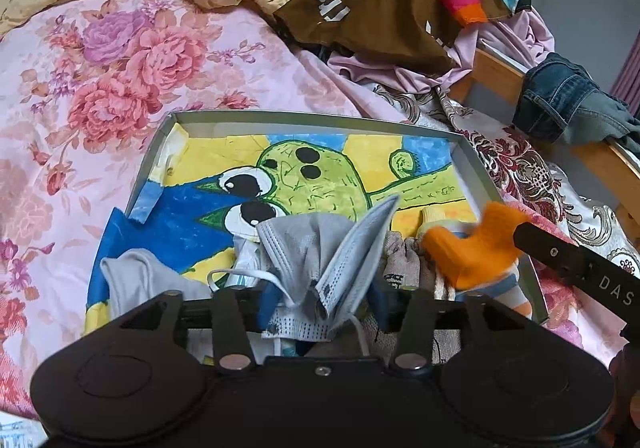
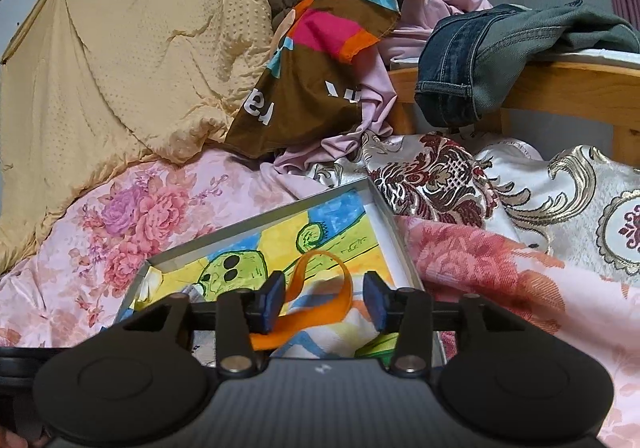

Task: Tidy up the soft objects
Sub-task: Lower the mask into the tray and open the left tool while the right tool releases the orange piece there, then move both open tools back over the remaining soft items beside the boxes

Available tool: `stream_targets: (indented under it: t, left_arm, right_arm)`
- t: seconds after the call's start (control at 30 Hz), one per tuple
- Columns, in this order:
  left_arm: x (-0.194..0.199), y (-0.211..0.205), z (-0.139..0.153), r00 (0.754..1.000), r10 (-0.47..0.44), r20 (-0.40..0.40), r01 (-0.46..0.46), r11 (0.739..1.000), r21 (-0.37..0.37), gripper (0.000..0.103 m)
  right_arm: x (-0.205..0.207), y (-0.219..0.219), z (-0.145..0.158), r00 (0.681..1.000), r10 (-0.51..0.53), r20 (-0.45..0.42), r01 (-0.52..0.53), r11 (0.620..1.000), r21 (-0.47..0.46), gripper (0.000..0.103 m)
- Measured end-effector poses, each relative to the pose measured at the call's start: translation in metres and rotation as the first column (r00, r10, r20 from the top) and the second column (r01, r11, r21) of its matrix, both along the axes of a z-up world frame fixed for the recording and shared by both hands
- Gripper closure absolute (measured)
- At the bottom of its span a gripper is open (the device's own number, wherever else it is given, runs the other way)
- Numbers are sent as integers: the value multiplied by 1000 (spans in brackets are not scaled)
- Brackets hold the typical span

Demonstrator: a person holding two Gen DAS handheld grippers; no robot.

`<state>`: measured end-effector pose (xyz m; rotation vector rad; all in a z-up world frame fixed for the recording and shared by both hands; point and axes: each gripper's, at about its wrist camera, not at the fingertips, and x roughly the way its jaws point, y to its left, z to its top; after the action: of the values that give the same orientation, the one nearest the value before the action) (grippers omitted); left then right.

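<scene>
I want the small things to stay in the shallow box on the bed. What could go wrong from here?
The face mask stands crumpled between the left gripper's fingers, its ear loop near one; pulling back might drag it out. The orange sock arches between the right gripper's open fingers and could snag likewise. The box has a low rim on soft bedding, so a nudge may spill it.
</scene>
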<state>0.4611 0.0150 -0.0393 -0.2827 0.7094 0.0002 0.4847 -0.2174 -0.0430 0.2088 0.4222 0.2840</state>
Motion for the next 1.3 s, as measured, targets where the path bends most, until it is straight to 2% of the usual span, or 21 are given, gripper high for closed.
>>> stream_targets:
  t: [0.1,0.2,0.6,0.8,1.07,1.3]
  left_arm:
    - [-4,1,1,1000,10,-1,-10,1000,2,38]
    - [-8,1,3,1000,20,-5,-20,1000,-7,33]
    - [-39,0,29,998,42,51,-42,999,-3,18]
    - [-64,0,52,993,59,102,-61,998,16,11]
    - [-109,-1,76,980,77,183,-82,996,19,3]
    - [-156,-2,85,969,62,239,-66,998,9,1]
  right_arm:
    - [-2,-2,2,1000,-3,3,3,1000,-4,44]
    - [-5,-3,5,1000,-1,14,1,1000,-7,35]
    - [-33,-10,27,996,15,92,-12,999,-36,8]
    - [-59,-13,44,991,34,133,-29,999,-39,1]
    - [-106,-19,58,988,41,150,-33,998,-51,0]
    - [-148,-14,62,983,52,175,-41,997,-69,0]
